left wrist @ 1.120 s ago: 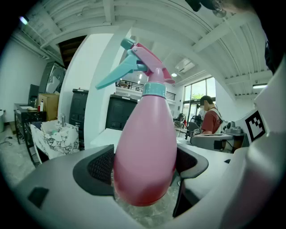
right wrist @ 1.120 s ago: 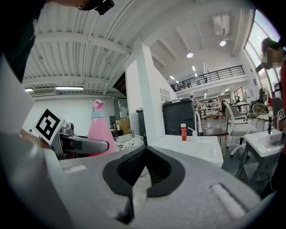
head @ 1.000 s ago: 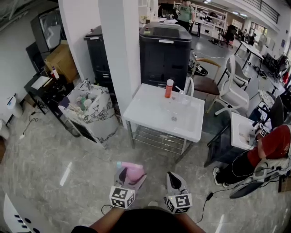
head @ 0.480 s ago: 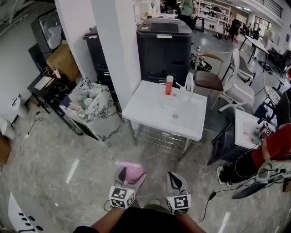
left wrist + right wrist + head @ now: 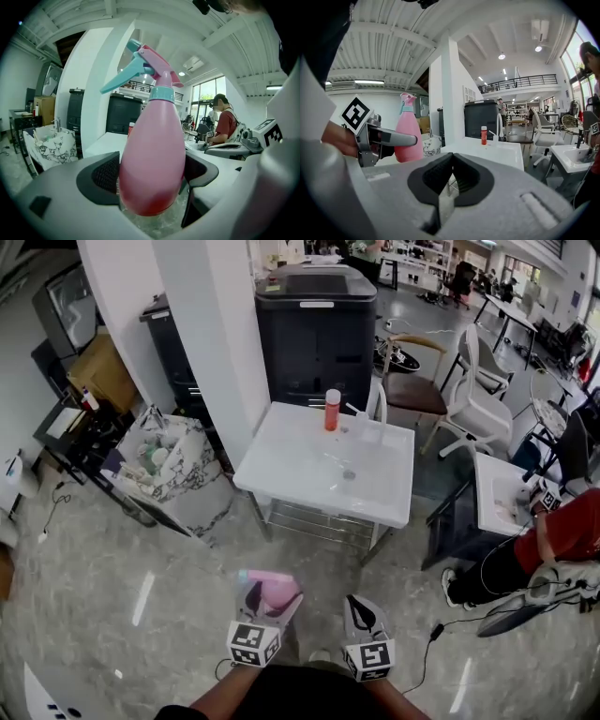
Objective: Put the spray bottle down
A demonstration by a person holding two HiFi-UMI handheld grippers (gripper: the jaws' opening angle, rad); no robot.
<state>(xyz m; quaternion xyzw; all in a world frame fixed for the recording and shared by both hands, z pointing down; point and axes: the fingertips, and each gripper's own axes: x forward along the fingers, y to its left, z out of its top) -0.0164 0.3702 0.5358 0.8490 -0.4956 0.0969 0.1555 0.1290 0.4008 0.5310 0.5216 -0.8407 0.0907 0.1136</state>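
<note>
My left gripper point(image 5: 263, 602) is shut on a pink spray bottle point(image 5: 273, 594) with a teal trigger head; in the left gripper view the spray bottle point(image 5: 152, 154) stands upright between the black pads point(image 5: 107, 174). The right gripper point(image 5: 364, 613) hangs beside it, shut and empty, its jaws closed together in the right gripper view point(image 5: 451, 177), where the spray bottle point(image 5: 408, 133) shows at the left. Both grippers are over the floor, well short of the white table point(image 5: 281, 465).
On the white table stands a small red bottle point(image 5: 332, 410) with a white cap. A marble-patterned bin point(image 5: 169, 470) full of cups sits left of the table. A white pillar point(image 5: 211, 334), a black cabinet point(image 5: 316, 329), chairs point(image 5: 473, 399) and a seated person in red point(image 5: 553, 540) surround it.
The view has swung and the table now lies slightly closer and more to the left. Both grippers keep their places, and the left still holds the bottle.
</note>
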